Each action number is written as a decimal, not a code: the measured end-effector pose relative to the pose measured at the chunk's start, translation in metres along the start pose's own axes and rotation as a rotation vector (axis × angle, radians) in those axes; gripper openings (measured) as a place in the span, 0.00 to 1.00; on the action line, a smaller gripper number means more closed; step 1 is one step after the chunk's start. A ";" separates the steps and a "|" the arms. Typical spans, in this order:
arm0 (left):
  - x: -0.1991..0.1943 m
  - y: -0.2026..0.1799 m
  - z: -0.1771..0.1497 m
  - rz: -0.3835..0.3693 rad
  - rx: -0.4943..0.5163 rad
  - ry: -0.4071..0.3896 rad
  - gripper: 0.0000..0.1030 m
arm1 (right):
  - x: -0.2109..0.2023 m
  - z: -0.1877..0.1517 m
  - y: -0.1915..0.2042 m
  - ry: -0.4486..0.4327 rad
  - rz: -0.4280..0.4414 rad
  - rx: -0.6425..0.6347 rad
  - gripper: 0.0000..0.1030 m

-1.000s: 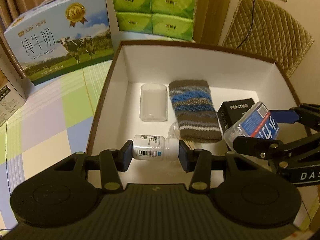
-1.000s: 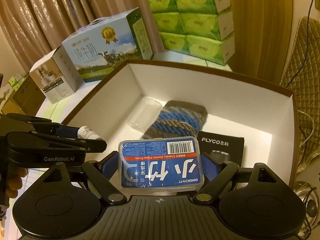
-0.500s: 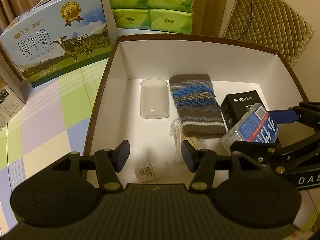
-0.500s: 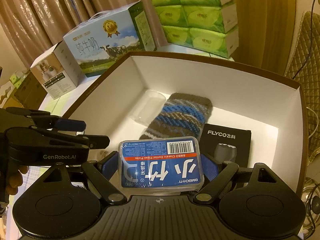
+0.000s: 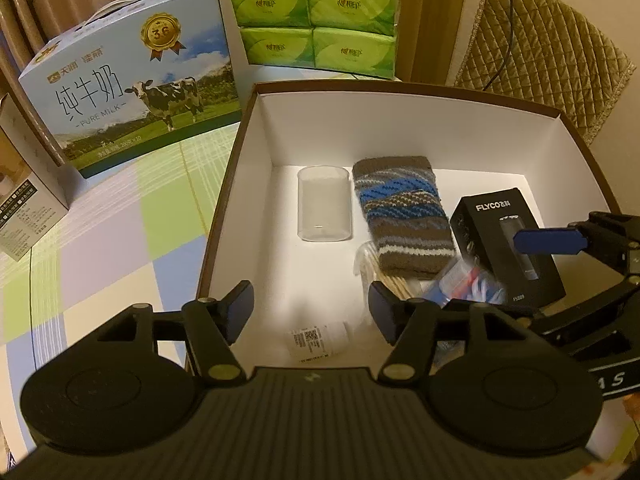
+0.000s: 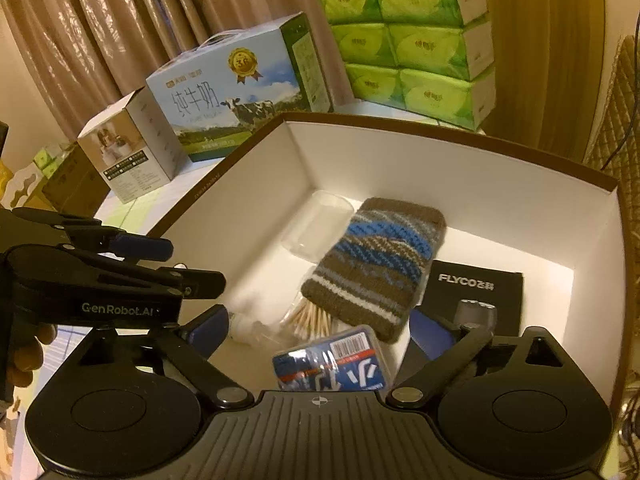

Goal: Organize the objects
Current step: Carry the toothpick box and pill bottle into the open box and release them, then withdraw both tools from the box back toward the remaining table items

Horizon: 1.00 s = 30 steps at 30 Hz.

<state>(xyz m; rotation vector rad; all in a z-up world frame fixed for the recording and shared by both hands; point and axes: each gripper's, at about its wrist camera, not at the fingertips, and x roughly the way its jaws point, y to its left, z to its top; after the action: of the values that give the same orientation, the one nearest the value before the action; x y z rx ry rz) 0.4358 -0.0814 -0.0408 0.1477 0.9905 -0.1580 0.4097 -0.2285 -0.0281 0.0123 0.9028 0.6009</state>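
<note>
Box [image 5: 256, 128]: 1 bottle [image 5: 318, 338], 1 pouch [image 5: 404, 216], 1 floss case [image 6: 332, 364].

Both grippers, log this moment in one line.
left gripper: opening, empty | right gripper: opening, empty | small white bottle, floss pick box: in storage box

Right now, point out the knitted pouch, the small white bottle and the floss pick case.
knitted pouch [image 5: 402, 216], left wrist view, middle of its striped top.
small white bottle [image 5: 316, 339], left wrist view, its printed label.
floss pick case [image 6: 332, 364], right wrist view, its blue lid.
</note>
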 end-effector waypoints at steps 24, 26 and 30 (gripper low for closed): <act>-0.051 -0.012 -0.016 -0.041 -0.047 -0.081 0.68 | -0.074 -0.019 -0.014 -0.042 -0.089 0.069 0.98; -0.059 -0.013 -0.018 -0.043 -0.055 -0.094 0.68 | -0.079 -0.022 -0.012 -0.048 -0.086 0.072 0.98; -0.074 -0.015 -0.025 -0.043 -0.076 -0.113 0.68 | -0.089 -0.026 -0.007 -0.058 -0.078 0.069 0.98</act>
<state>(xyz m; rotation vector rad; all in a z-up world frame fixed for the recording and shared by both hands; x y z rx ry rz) 0.3727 -0.0862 0.0070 0.0475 0.8866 -0.1658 0.3525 -0.2848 0.0188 0.0565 0.8633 0.4947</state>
